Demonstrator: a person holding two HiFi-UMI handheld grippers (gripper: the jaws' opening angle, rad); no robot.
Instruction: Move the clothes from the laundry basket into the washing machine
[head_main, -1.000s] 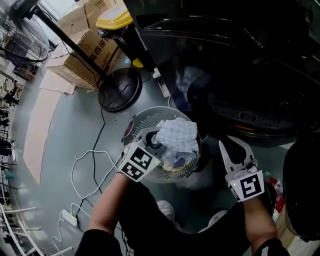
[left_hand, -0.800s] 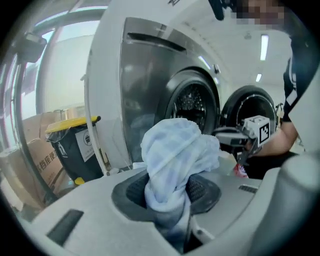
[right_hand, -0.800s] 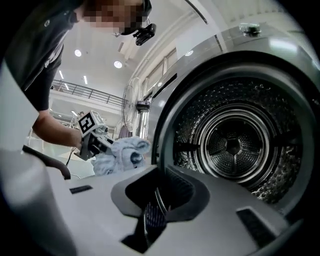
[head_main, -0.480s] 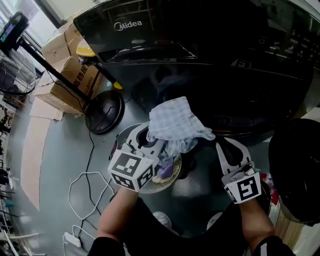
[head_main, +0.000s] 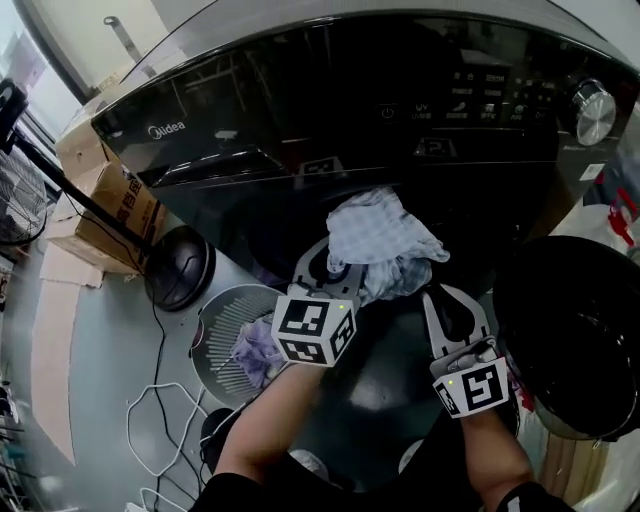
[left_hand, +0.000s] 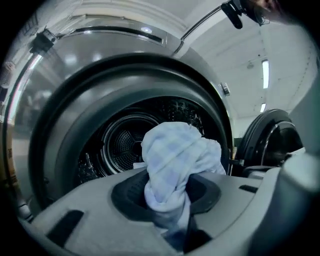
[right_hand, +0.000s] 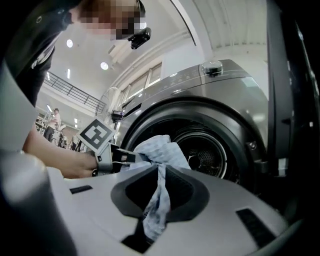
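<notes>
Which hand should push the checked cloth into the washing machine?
Probably left. The left gripper clamps the bunched bulk of the cloth, and its view looks straight into the open drum. The right gripper only pinches a trailing strand, off to one side.

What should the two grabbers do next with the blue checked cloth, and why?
Probably push forward into the open drum. The left gripper and right gripper both pinch the checked cloth, which hangs right before the opening but isn't inside, so letting go now might drop it outside.
</notes>
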